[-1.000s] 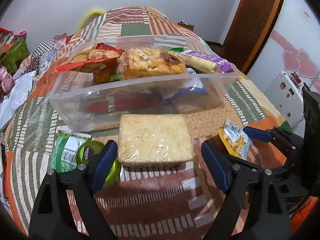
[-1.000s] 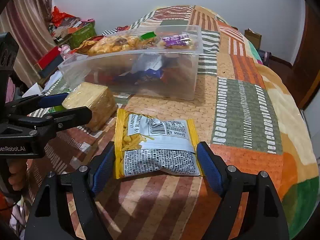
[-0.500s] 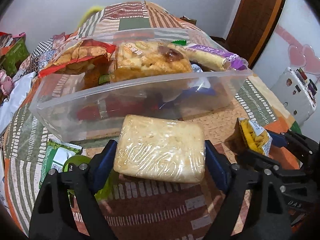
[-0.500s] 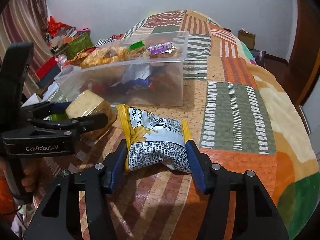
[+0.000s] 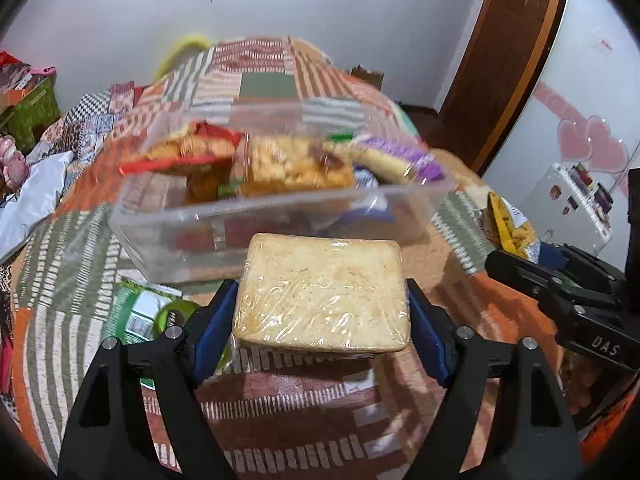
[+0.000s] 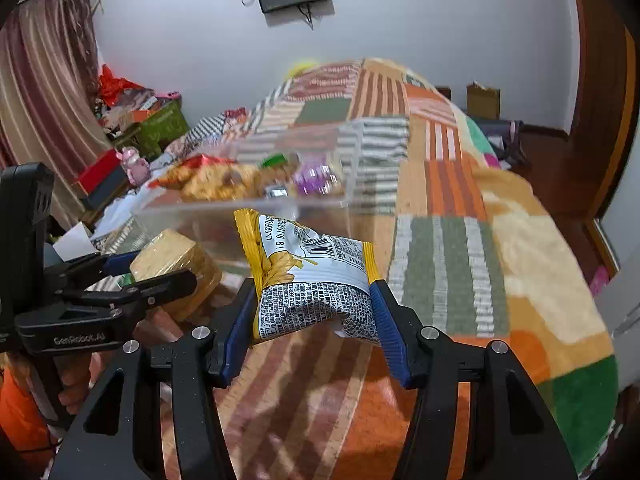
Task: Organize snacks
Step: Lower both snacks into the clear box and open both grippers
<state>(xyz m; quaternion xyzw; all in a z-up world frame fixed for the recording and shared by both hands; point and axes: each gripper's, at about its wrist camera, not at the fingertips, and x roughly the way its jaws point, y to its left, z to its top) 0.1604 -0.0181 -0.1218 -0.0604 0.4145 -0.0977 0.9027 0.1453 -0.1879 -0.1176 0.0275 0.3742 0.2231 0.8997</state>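
Left wrist view: the left hand-held gripper (image 5: 322, 312), still closing, clamps the wrapped cracker block (image 5: 322, 294) between its pads, the clear bin (image 5: 276, 232) just ahead. The right hand-held gripper (image 6: 310, 322) pinches the yellow snack bag (image 6: 310, 276), lifted above the bed (image 6: 460, 260).

my left gripper (image 5: 322, 322) is matte black plastic, two long angled arms with triangular cut-outs near the base. each arm carries a round silver screw head at the joint, four showing across the pair. the fingers (image 5: 214, 330) wear ribbed blue pads on their inner faces. my right gripper (image 6: 310, 330) is built the same: black arms, silver screws, ribbed blue pads (image 6: 388, 332). seen side-on from the left camera, its body bears white letters reading "das". from the right camera, the left unit's side reads "genrobot.ai" in pale lettering, with a tall black block rising at the rear and fingers of my hand (image 6: 74, 390) below.
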